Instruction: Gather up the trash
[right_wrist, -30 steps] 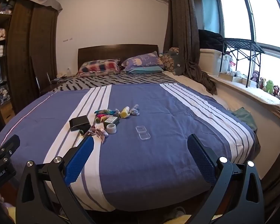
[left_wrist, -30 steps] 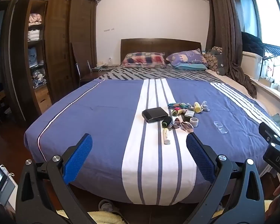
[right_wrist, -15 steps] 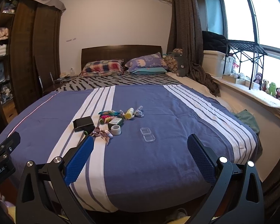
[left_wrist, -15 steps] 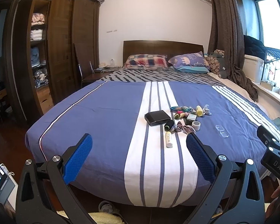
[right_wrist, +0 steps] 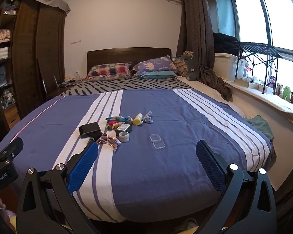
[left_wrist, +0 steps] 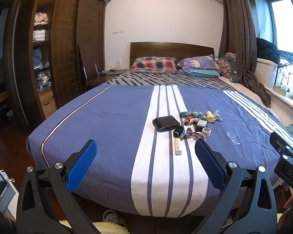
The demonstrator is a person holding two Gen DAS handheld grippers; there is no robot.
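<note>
Bed (left_wrist: pixel 111 117) holds an empty clear case (right_wrist: pixel 156 141); both grippers' fingers spread.

– How do the two grippers stand?
– The left gripper (left_wrist: pixel 146 151) is wide open and holds nothing between its blue pads (left_wrist: pixel 82 165). The right gripper (right_wrist: pixel 147 153) is open the same way, also holding nothing.
– And where is each one from the other?
– Side by side; each shows at the other's edge.
</note>
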